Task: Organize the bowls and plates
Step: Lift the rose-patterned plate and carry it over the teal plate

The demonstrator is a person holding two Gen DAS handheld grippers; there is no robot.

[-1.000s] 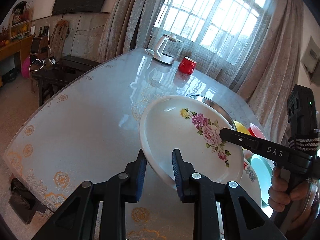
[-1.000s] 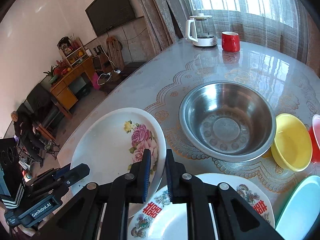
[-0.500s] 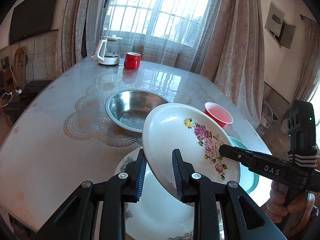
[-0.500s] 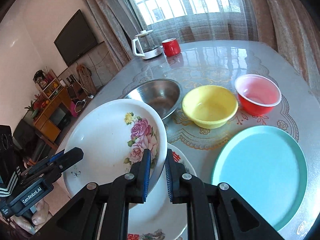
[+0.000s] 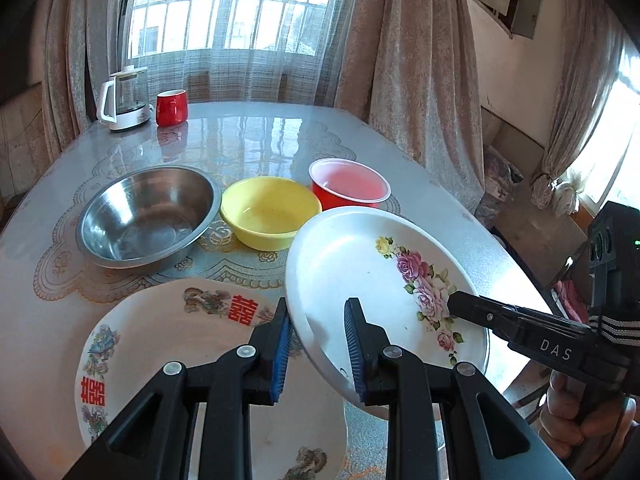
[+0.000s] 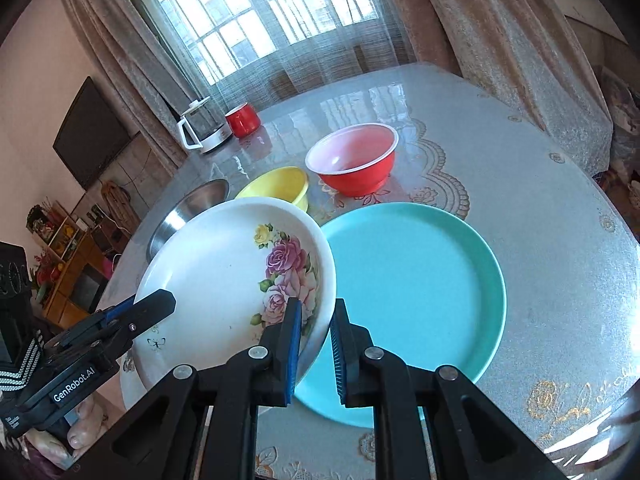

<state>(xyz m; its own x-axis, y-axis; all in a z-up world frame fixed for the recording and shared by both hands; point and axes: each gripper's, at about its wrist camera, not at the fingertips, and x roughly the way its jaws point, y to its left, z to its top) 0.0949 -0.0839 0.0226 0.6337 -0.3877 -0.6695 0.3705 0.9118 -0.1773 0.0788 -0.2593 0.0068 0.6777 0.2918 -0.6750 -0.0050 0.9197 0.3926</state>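
**Kid:** What is going on with the rose plate (image 5: pixel 360 280)?

**Helper:** Two grippers carry it together. The left gripper (image 5: pixel 316 344) pinches one side of its rim. The right gripper (image 6: pixel 314 344) pinches the other side. The plate is up in the air and tilted, above the table (image 6: pixel 560 240).

**Kid:** Where does it go?

**Helper:** I think onto another plate, to make a stack. It hangs partly over the teal plate (image 6: pixel 420 280), so that looks like the spot. The plate with red signs (image 5: pixel 172 344) is just beside it too.

**Kid:** What comes next?

**Helper:** Make the plate flat, bring it down gently, then both jaws let go together. If one lets go first, it could tip.

**Kid:** Is anything in the bowls?

**Helper:** No. The steel bowl (image 5: pixel 148 216), the yellow bowl (image 5: pixel 268 212) and the red bowl (image 6: pixel 352 160) all look empty. They sit in a row, not stacked yet. The plates look bare too.
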